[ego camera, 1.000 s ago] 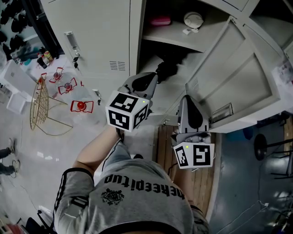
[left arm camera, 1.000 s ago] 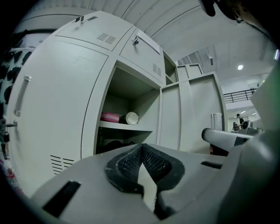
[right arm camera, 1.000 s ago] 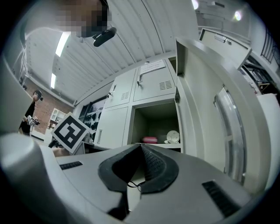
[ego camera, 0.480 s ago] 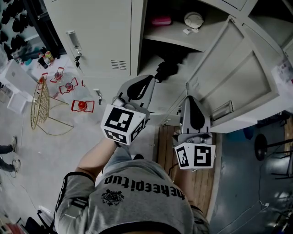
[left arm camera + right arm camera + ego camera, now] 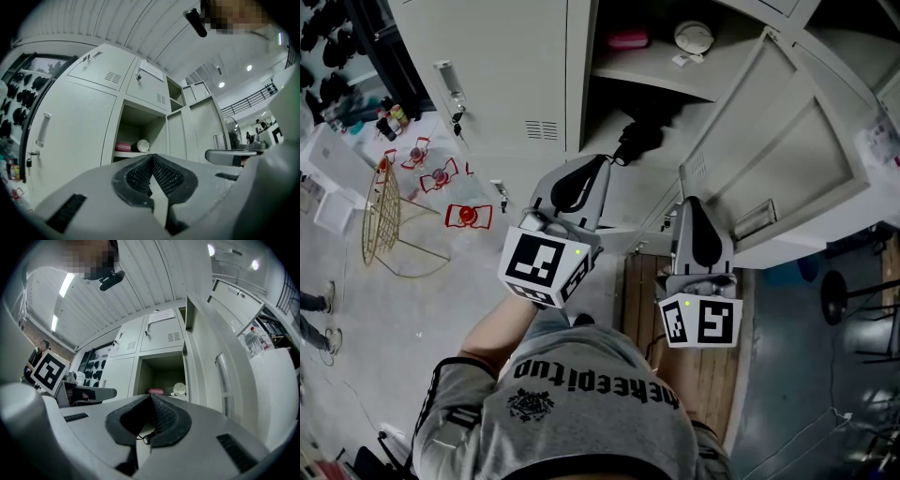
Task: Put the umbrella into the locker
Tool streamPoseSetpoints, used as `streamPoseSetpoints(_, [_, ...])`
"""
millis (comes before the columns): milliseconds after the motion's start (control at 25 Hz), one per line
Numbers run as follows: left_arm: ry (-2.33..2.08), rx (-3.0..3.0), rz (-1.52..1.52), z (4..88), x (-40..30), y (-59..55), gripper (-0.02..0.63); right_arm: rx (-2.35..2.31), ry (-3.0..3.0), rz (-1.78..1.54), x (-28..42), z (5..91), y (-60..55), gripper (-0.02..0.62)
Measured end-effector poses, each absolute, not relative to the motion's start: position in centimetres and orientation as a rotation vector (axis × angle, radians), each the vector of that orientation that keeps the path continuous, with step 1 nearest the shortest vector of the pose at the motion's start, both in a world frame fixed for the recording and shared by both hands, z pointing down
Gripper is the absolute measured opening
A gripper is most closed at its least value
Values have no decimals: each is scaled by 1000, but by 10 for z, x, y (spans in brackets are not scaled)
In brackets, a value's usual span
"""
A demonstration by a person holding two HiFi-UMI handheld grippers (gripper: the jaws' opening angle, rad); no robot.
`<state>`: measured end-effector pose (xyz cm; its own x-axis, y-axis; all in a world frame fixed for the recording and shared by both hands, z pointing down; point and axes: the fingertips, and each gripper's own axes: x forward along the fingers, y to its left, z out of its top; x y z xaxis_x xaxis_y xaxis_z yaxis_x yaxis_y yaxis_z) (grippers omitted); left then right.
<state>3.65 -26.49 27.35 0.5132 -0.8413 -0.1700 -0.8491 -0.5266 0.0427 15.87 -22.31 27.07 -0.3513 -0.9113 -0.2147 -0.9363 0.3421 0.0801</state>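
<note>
The black folded umbrella point(image 5: 641, 138) lies in the open locker point(image 5: 727, 89), in the compartment under the shelf point(image 5: 649, 81). My left gripper point(image 5: 603, 161) is shut and holds nothing; its tips hang just short of the umbrella's near end, outside the opening. In the left gripper view the shut left gripper point(image 5: 151, 156) points at the locker, and its jaws hide the umbrella. My right gripper point(image 5: 691, 201) hovers shut beside the open locker door point(image 5: 787, 159). The right gripper view shows the right gripper point(image 5: 151, 396) closed tip to tip, with a thin cord and bead hanging at the pads.
On the shelf lie a pink item point(image 5: 627, 41) and a white round object point(image 5: 695, 37). A closed locker door with a handle point(image 5: 447, 84) stands to the left. A gold wire rack point(image 5: 384, 220) and red wire pieces point(image 5: 467, 217) sit on the floor.
My left gripper has drawn back from the locker opening, down and to the left in the head view, away from the umbrella. The right gripper has kept still.
</note>
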Motion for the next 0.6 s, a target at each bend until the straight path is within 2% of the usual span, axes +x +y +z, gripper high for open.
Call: streamPoseSetpoints(600, [1539,-2626,272,279,34,-252,6,-1715,2430,325,164,268,-209,2])
